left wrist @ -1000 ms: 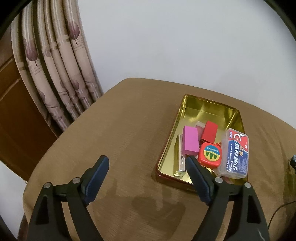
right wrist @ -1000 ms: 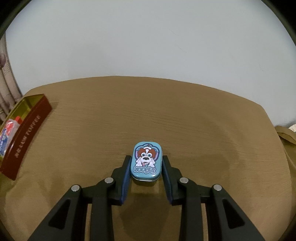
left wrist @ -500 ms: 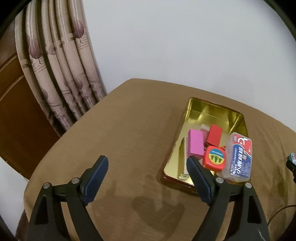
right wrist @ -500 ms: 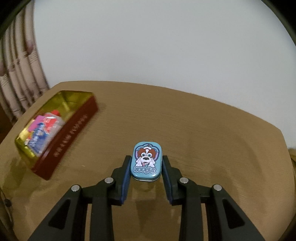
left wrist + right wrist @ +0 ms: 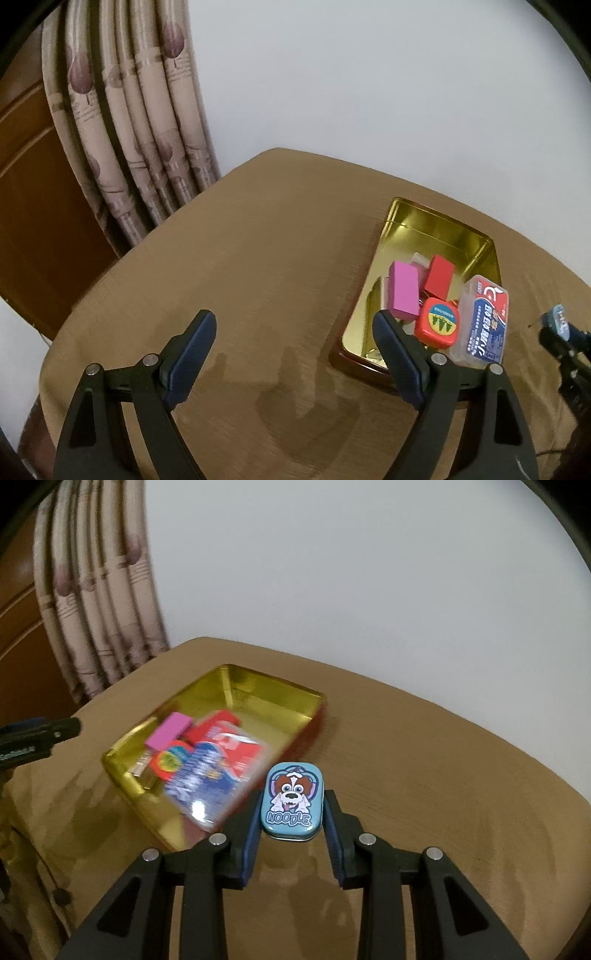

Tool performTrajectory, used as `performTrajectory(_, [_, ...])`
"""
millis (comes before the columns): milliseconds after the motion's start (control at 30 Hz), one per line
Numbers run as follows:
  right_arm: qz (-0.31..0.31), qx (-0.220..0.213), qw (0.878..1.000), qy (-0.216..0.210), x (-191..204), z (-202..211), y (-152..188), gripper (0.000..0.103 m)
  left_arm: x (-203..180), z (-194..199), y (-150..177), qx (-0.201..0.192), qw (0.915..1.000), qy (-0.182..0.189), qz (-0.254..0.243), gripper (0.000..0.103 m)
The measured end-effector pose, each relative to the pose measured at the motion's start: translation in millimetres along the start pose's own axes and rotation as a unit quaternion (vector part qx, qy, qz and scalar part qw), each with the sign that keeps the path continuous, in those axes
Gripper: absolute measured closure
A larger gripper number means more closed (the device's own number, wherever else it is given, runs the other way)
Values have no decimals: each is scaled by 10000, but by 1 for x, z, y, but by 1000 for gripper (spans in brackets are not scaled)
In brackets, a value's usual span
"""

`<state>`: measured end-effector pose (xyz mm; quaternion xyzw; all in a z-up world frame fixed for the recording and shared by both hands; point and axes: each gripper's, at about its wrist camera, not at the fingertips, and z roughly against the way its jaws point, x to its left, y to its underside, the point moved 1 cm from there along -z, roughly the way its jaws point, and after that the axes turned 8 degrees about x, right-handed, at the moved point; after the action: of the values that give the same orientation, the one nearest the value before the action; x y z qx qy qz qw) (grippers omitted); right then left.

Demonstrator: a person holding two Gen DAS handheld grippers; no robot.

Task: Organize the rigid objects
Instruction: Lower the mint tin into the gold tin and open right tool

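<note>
Right tongs [image 5: 291,814] carried blue tin [image 5: 291,801] beside tray's rim [image 5: 314,698].

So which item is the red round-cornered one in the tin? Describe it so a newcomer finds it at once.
On the brown table sits an open gold tin. At its near end, between the pink block and the clear blue-labelled box, lies the red case. It alone has a round yellow-and-green sticker on top.
</note>
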<state>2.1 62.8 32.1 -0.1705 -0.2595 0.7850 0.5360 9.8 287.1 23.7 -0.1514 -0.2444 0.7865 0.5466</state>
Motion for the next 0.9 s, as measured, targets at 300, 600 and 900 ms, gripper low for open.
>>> performTrajectory(300, [394,-17,9988,-289,58,-17,-34,71,11,-5,-4,39,9998,-120,167,19])
performTrajectory(600, [591,95,9978,-286,87,-40,-64,71,24,-12,-6,176,9989,-157,416,19])
performTrajectory(900, [647,272,9974,-164,96,-69,-79,71,30,-13,-9,138,9985,-332,408,19])
